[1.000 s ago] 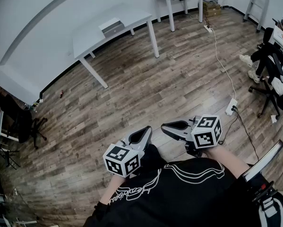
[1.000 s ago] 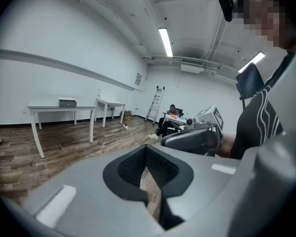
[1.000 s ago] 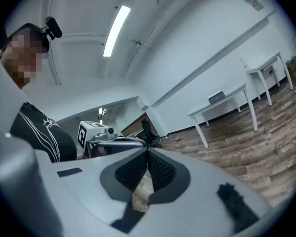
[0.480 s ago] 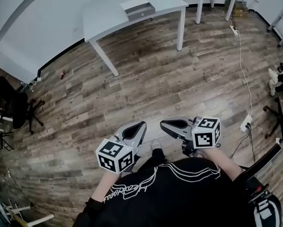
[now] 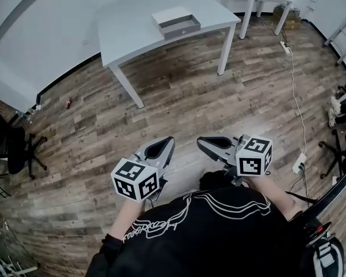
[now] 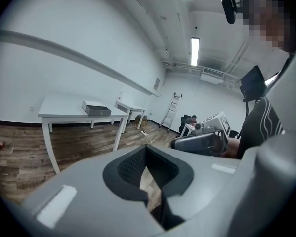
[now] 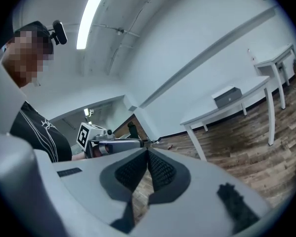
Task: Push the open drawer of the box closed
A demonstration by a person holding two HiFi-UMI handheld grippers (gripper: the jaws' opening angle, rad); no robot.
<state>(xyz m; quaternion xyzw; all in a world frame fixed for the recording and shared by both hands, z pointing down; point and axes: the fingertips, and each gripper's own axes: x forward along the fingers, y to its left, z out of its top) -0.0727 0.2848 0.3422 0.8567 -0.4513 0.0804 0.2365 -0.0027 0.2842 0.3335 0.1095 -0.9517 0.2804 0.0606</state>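
Since the earlier head frames the white table [image 5: 126,36] has swung from 11 o'clock to 12 o'clock and sits fuller in view, so I judge the approach is under way and the push itself not yet begun. On the table stands the box [image 5: 170,14], its drawer [image 5: 183,25] drawn out toward me with the grey interior exposed. Both tools are carried low, close to the body and well apart from the table. Pointing toward 1 o'clock, the left gripper [image 5: 168,142] has its jaws pressed together with nothing between them. Pointing toward 10 o'clock, the right gripper [image 5: 203,143] is likewise pressed together and empty. Only the head view shows the open drawer cavity from above. By contrast, the left gripper view presents the box [image 6: 96,107] side-on at table height, the drawer front facing the room, with the right gripper [image 6: 202,142] at 3 o'clock. Further off, at 2 o'clock, the right gripper view carries the box [image 7: 228,97], too small to confirm drawer extension. Remaining work, in my judgement: close the distance, then bring a jaw tip square onto the drawer front.
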